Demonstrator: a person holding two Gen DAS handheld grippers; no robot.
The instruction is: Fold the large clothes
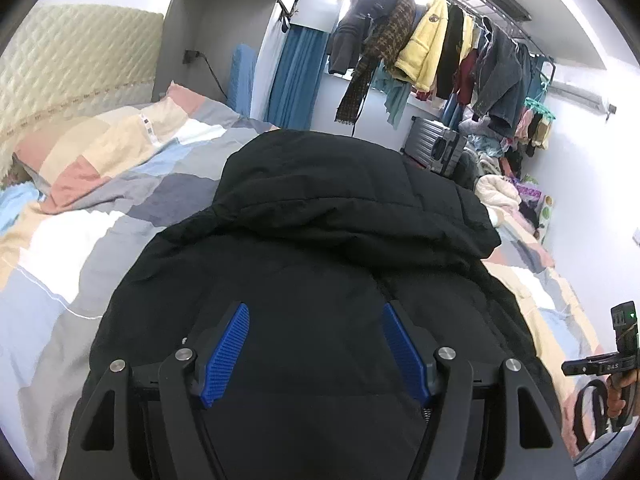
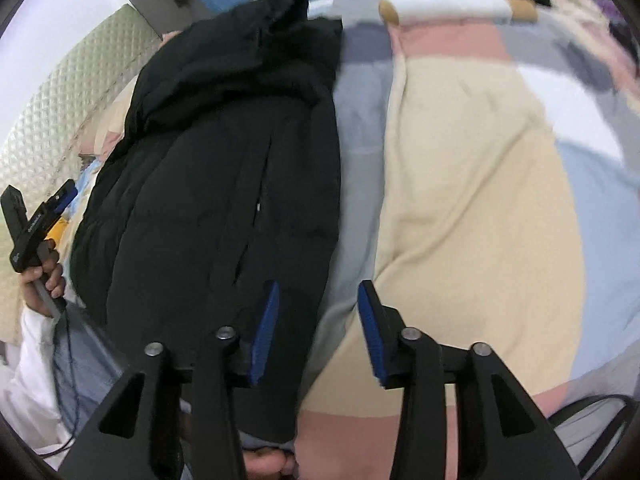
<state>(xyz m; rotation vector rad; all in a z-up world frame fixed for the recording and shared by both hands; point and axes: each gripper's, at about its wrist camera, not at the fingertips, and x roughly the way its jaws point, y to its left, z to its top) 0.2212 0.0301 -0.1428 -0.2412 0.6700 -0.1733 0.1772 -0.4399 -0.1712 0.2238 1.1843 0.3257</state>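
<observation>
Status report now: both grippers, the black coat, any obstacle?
Left gripper open over black coat. Right gripper open at its edge, holding nothing. Coat flat on bedspread; nothing blocking.

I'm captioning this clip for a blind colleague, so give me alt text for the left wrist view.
A black hooded coat lies lengthwise on a patchwork duvet, hood farthest from the camera. The left gripper hovers over it, blue pads apart, holding nothing. Behind, clothes hang on a rail.
</observation>
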